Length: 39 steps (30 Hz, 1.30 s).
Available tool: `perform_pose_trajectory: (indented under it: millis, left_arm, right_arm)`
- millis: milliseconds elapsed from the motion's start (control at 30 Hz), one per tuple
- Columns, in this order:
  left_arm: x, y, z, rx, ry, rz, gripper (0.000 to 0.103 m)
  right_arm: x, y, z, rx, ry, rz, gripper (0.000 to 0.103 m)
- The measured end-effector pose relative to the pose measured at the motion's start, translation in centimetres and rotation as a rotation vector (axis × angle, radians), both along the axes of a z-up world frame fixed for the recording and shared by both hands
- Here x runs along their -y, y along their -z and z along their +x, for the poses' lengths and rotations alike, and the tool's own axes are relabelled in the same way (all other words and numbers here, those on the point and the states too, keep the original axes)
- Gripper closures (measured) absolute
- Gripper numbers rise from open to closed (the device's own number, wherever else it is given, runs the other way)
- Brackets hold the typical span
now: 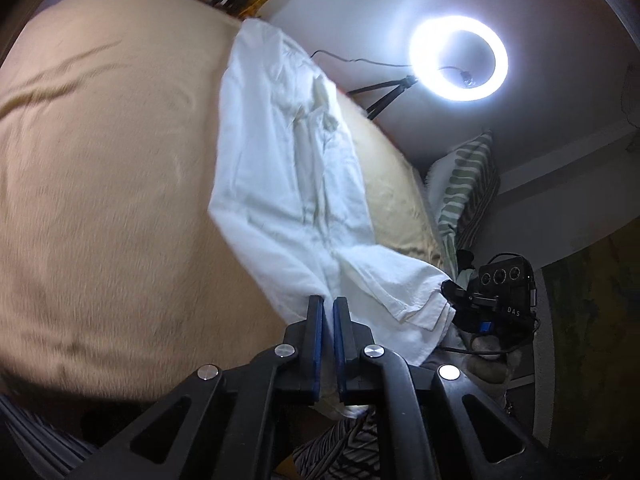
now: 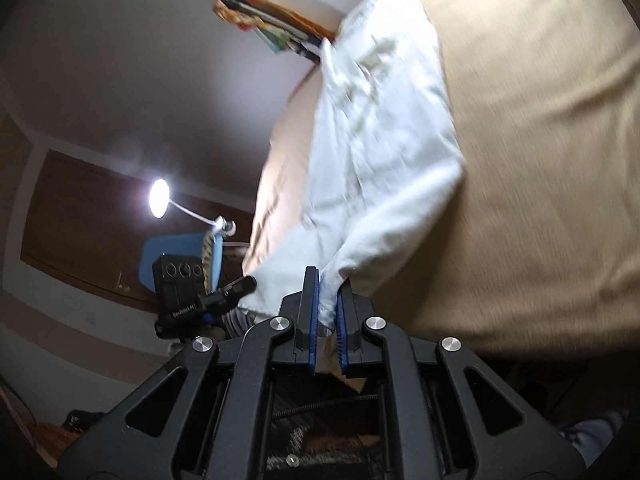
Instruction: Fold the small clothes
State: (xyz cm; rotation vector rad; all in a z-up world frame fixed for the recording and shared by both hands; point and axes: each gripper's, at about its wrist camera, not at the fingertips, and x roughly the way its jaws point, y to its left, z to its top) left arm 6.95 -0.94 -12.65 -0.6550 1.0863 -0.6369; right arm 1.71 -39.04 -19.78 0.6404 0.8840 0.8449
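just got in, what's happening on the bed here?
A person is folding a white garment on a tan bedspread with two handheld grippers. The left gripper and the right gripper are each shut on the garment's near edge, its cloth pinched between their blue fingers. The far end of the garment lies on the bed. No fold is made yet.

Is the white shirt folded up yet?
Not yet. The white shirt lies stretched long over the tan bed, its near end pinched by both claws.

The white garment (image 1: 288, 184) is soft, creased matt cloth; beyond the left hand-held gripper (image 1: 327, 304), matt black plastic with blue ribbed pads (image 1: 318, 344), lies a tan, slightly fuzzy bedspread (image 1: 112, 184).
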Motion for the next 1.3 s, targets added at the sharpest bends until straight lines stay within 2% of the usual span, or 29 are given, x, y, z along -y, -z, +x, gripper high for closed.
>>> perform_pose_trajectory:
  millis: [200, 333, 533, 767, 833, 900, 967, 1000, 1033, 1167, 1300]
  left_arm:
    - [0.1, -2.3, 3.7, 0.071, -0.023, 0.024, 0.101]
    - [0.1, -2.4, 6.7, 0.079, -0.06, 0.029, 0.101]
    - [0.6, -1.3, 11.2, 0.064, -0.088, 0.066, 0.101]
    - [0.6, 0.9, 14.8, 0.025, -0.115, 0.114, 0.1]
    - [0.7, 1.5, 15.6, 0.013, -0.128, 0.129, 0.092]
    - [0.2, 1.7, 16.2, 0.024, -0.168, 0.112, 0.064]
    - [-0.5, 1.5, 16.6, 0.027, -0.203, 0.094, 0.054]
    - [-0.8, 1.3, 16.8, 0.027, -0.215, 0.087, 0.052]
    - [-1.1, 1.1, 16.8, 0.038, -0.227, 0.08, 0.05]
    - [-1.1, 0.4, 15.9, 0.106, -0.202, 0.129, 0.048]
    - [0.0, 1.7, 14.9, 0.128, -0.147, 0.216, 0.048]
  right_arm:
    - [-0.4, -2.7, 3.3, 0.047, 0.056, -0.019, 0.094]
    - [-0.4, -3.7, 5.9, 0.041, 0.103, -0.029, 0.094]
    - [-0.7, -3.4, 10.2, -0.004, 0.139, -0.038, 0.094]
    - [-0.5, -1.6, 14.5, -0.083, 0.17, -0.044, 0.094]
    - [-0.4, -1.1, 15.3, -0.107, 0.173, -0.042, 0.092]
    - [0.0, -0.7, 16.1, -0.134, 0.173, -0.031, 0.09]
    - [0.4, -0.6, 16.4, -0.136, 0.167, -0.013, 0.075]
    - [0.8, -0.8, 16.4, -0.125, 0.168, -0.005, 0.063]
    - [1.0, -1.1, 16.3, -0.107, 0.173, -0.003, 0.057]
    - [1.8, -2.2, 14.7, -0.025, 0.204, -0.096, 0.056]
    - [0.9, -1.5, 13.2, 0.011, 0.179, -0.215, 0.056]
